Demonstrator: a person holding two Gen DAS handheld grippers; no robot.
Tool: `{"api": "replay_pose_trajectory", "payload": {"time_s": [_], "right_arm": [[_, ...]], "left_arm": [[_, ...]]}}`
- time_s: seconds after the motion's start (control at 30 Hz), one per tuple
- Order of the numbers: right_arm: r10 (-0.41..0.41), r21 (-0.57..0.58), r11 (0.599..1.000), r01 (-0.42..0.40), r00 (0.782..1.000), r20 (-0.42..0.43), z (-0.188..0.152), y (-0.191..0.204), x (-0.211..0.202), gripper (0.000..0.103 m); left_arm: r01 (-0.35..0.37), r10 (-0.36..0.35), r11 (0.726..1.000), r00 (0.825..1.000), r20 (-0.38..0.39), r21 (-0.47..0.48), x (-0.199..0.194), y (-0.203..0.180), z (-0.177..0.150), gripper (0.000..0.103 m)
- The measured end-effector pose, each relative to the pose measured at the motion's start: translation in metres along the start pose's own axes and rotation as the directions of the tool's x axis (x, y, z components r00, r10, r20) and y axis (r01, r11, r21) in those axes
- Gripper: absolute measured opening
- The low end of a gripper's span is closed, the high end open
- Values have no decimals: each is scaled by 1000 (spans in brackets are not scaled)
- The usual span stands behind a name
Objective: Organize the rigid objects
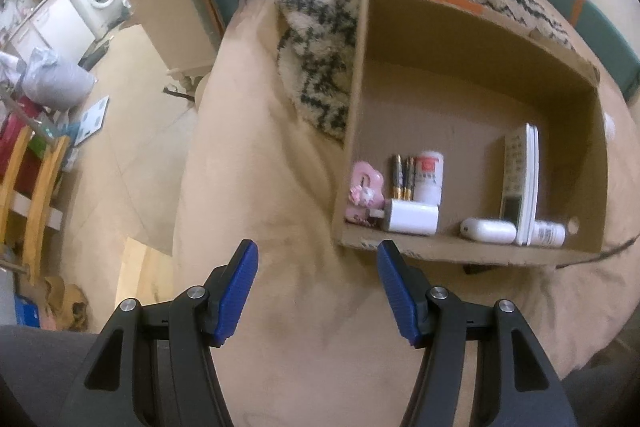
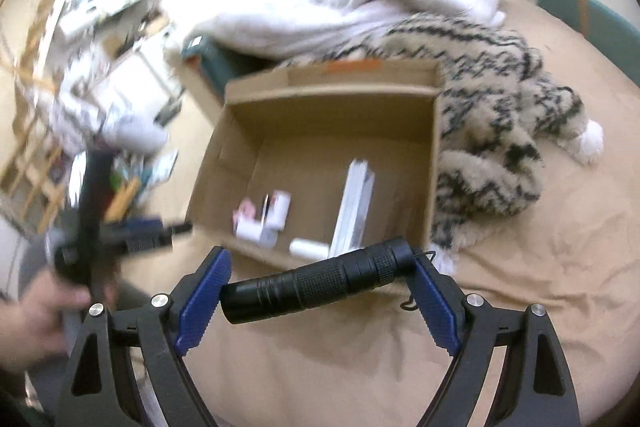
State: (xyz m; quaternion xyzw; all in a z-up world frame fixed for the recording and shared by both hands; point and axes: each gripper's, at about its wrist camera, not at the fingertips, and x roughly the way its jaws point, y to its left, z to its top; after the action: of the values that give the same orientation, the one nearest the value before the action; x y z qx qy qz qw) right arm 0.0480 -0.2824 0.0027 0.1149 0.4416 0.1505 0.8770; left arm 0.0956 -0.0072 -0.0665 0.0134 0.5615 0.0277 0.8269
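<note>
A black flashlight (image 2: pixel 316 283) lies crosswise between the blue pads of my right gripper (image 2: pixel 320 267), which is shut on its two ends, in the air before the cardboard box (image 2: pixel 434 163). The box (image 1: pixel 356 87) sits on a beige bed cover. It holds a white remote (image 1: pixel 520 183), batteries (image 1: pixel 402 177), a red-labelled white bottle (image 1: pixel 429 177), a white charger (image 1: pixel 410 217), a pink item (image 1: pixel 364 193) and two small white pieces. My left gripper (image 1: pixel 318 251) hovers open over the cover by the box's near left corner, nothing between its fingers.
A black-and-cream fuzzy blanket (image 2: pixel 492 131) lies against the box's right and far sides, with a white duvet (image 2: pixel 360 11) behind it. The bed's edge drops to a cluttered floor (image 1: pixel 120 131) on the left. A hand (image 2: pixel 32 315) holds the other gripper's handle, blurred.
</note>
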Motion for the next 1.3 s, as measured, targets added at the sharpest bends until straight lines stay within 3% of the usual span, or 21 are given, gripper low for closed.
{"api": "replay_pose_trajectory", "payload": {"time_s": [0.27, 0.43, 0.57, 0.67, 0.7, 0.77, 0.93, 1.1, 1.3], "right_arm": [[-68, 150, 986, 70, 997, -22, 3, -36, 11, 93], [-69, 209, 975, 76, 997, -38, 2, -51, 13, 93], [-53, 239, 969, 60, 998, -36, 2, -59, 9, 93], [-41, 248, 967, 50, 998, -41, 3, -61, 9, 93], [-28, 256, 966, 39, 999, -45, 3, -63, 11, 93], [4, 277, 961, 10, 999, -48, 3, -65, 13, 93], [18, 273, 962, -1, 998, -60, 5, -61, 18, 93], [27, 261, 965, -8, 997, -69, 5, -54, 21, 93], [17, 269, 963, 5, 997, -78, 3, -58, 22, 93]], "left_arm": [[59, -64, 996, 995, -71, -59, 23, -50, -33, 58], [137, -139, 989, 990, -34, -53, 38, -101, -35, 58], [140, -141, 990, 989, -53, -29, 61, -132, -32, 58], [180, -183, 983, 979, -84, -47, 77, -143, -29, 58], [175, -178, 984, 981, -82, -40, 81, -145, -29, 59], [136, -138, 990, 985, -101, -27, 90, -149, -28, 75], [111, -114, 993, 988, -101, -36, 99, -158, -25, 91], [-8, 12, 999, 995, -99, 40, 110, -181, -22, 99], [-12, 13, 1000, 995, -99, 12, 118, -180, -13, 102]]}}
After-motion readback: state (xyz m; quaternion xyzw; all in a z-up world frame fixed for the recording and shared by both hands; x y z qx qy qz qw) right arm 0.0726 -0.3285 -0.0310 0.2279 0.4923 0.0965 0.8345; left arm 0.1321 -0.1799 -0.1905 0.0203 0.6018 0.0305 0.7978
